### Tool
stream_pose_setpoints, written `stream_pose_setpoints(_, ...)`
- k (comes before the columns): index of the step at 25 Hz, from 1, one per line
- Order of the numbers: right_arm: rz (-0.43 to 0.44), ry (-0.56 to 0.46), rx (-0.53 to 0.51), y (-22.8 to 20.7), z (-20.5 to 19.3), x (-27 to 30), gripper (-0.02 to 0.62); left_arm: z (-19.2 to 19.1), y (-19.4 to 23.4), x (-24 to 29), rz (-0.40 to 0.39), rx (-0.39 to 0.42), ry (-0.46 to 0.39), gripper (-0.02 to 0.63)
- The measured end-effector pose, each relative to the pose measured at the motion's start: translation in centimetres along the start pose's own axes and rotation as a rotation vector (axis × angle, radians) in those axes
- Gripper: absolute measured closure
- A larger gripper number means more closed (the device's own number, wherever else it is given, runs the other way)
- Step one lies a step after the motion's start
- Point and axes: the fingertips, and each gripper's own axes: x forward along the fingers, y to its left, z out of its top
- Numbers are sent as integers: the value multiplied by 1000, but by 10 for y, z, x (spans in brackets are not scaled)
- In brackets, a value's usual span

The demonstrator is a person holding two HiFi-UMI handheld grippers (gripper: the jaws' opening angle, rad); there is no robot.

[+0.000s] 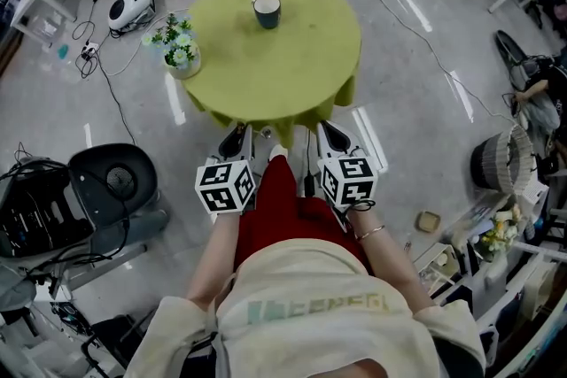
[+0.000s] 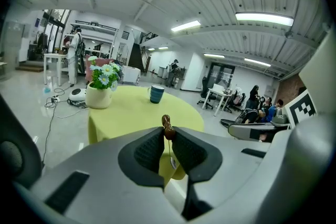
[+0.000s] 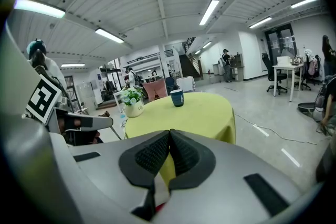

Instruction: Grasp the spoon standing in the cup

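A dark teal cup (image 1: 267, 11) stands on the far part of the round yellow-green table (image 1: 292, 75); I see no spoon in it. My left gripper (image 1: 237, 140) hovers at the table's near edge, shut on a thin spoon (image 2: 167, 127). The spoon's brown handle end sticks up between the jaws and its small bowl hangs below. In the left gripper view the cup (image 2: 156, 94) is far ahead of the gripper (image 2: 168, 136). My right gripper (image 1: 330, 137) is beside the left one, shut with nothing in it; its own view shows the closed gripper (image 3: 169, 134) and the distant cup (image 3: 177, 97).
A white pot of flowers (image 1: 182, 49) sits at the table's left edge. A white device (image 1: 130, 7) and cables lie on the floor at the back left. A black machine (image 1: 115, 181) stands on the left and a woven basket (image 1: 505, 159) on the right.
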Motion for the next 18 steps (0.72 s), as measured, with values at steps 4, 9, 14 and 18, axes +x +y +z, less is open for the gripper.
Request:
stream_pose_setpoints(4,10,11,-3,4,-2,2,560,2,-1,-1,-3,-1,-1,548)
stream_pose_setpoints(9,22,11,-8,5,1,4,560,9,-2,-2,-4,-2,-9,548)
stream_pose_setpoints(14,34,12,-27,7,5,9,560,17,0,0,-3,-8,-20,548)
stream_pose_setpoints(18,36,11,-28,5,7,14,560,23,2,4,-2,-11,-26,548)
